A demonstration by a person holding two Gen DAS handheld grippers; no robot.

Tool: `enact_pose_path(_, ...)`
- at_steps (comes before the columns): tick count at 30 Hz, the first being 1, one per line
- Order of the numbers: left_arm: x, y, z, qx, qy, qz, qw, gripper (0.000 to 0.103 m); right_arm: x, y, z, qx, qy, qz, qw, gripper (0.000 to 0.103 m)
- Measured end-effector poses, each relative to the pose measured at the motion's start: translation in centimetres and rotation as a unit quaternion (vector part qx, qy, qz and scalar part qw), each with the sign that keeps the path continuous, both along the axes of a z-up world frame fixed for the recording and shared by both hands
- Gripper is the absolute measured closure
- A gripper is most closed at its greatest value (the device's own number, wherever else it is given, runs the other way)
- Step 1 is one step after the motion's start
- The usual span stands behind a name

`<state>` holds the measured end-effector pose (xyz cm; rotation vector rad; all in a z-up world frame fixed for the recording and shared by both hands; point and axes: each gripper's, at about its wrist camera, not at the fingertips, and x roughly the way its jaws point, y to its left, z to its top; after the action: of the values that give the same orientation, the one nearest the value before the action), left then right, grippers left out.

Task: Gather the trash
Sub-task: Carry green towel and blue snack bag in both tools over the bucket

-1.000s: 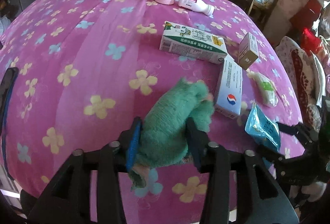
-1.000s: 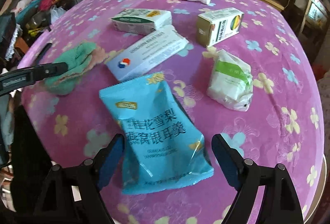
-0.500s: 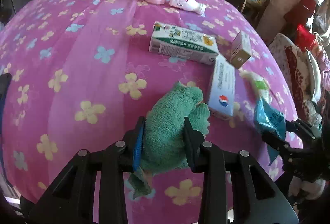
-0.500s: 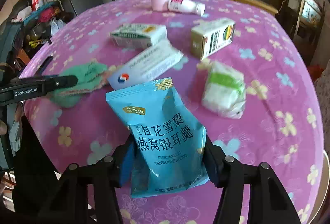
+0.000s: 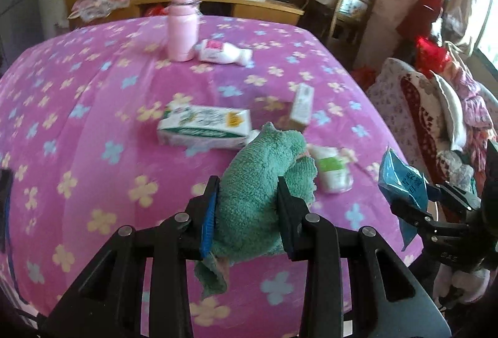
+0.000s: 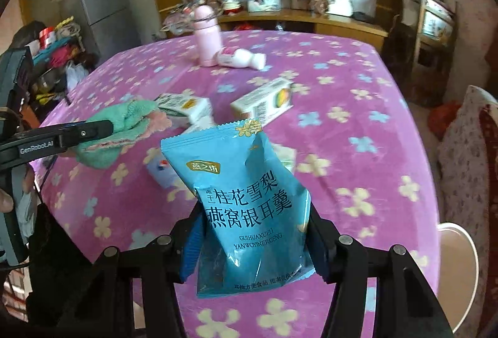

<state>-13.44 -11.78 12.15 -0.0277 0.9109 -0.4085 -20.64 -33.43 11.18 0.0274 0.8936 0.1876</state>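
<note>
My left gripper (image 5: 247, 201) is shut on a green towel (image 5: 261, 182) and holds it above the pink flowered table (image 5: 93, 107). My right gripper (image 6: 253, 232) is shut on a blue snack packet (image 6: 246, 197), lifted off the table; the packet also shows in the left wrist view (image 5: 403, 182). The towel and left gripper show at the left of the right wrist view (image 6: 124, 126). On the table lie a green-white carton (image 5: 204, 126), a small upright box (image 5: 302, 107), a white-green wrapped packet (image 5: 333, 173) and a blue-white box (image 6: 162, 173), partly hidden.
A pink flask (image 5: 182, 26) stands at the table's far side with a white bottle (image 5: 224, 53) lying beside it. Chairs and clothes (image 5: 435, 107) crowd the right. A wooden shelf (image 6: 311, 18) and a grey fridge (image 6: 99, 1) stand behind.
The right gripper closed on the blue packet and lifted it off the table. The left gripper raised the green towel. Both cameras now look higher across the table.
</note>
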Motion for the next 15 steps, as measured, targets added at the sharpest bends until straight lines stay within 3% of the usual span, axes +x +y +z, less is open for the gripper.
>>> enact_pose_path(15,-0.9,-12.9,0.2,0.009,-0.018,-0.098,0.9950,0.071,-2.2,-9.7,-0.2,-0.008,0.005,-0.108,0.994,0.046)
